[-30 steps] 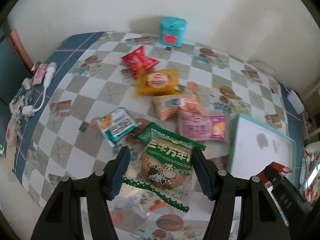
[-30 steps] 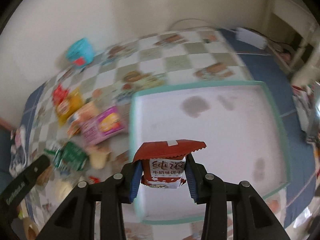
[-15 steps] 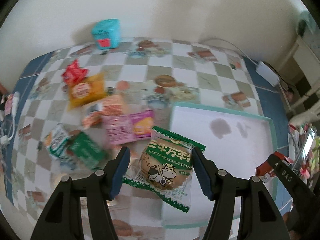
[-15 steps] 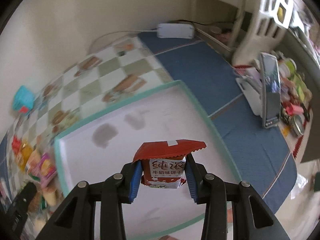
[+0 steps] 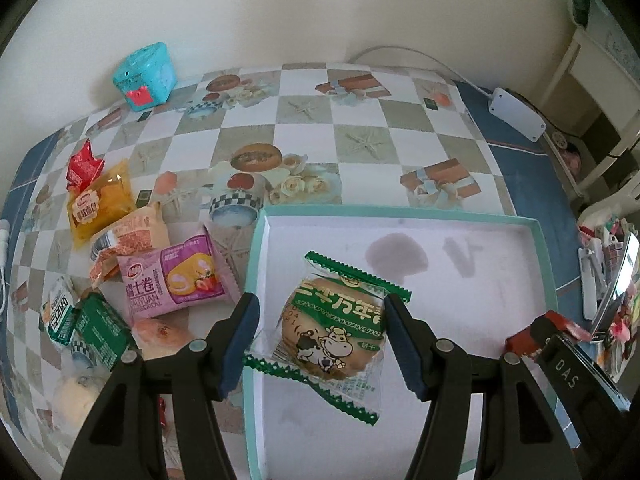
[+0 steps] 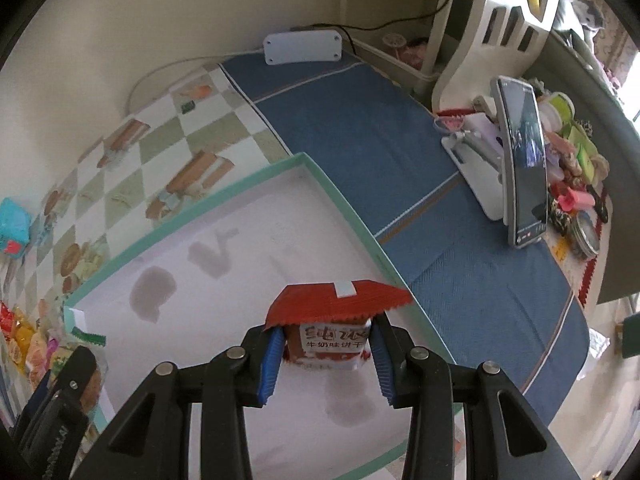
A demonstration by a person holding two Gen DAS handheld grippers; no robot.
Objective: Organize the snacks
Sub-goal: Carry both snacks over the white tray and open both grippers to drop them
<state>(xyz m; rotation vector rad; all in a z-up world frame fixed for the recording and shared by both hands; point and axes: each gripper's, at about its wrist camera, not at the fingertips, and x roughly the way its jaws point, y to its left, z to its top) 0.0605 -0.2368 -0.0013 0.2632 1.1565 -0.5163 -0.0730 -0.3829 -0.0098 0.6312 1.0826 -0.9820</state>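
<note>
In the left wrist view, my left gripper (image 5: 320,340) has its fingers spread; the green-edged round biscuit packet (image 5: 334,326) lies between them, over the white tray with a teal rim (image 5: 256,264). The left pad stands apart from the packet; the right pad looks at its edge. In the right wrist view, my right gripper (image 6: 326,354) is shut on a red-and-white milk biscuit packet (image 6: 334,330), held above the tray (image 6: 224,240) near its right rim. It also shows at the right of the left wrist view (image 5: 544,330).
Several snack packets lie left of the tray: pink roll cake (image 5: 172,280), orange packets (image 5: 100,204), red packet (image 5: 82,166), green cartons (image 5: 88,328). A teal box (image 5: 146,76) stands by the wall. A phone on a stand (image 6: 520,160) and clutter sit right of the table.
Both grippers moved right over the tray. The left fingers have spread apart around the green biscuit packet, which now sits lower in the tray. The right gripper still holds the red packet.
</note>
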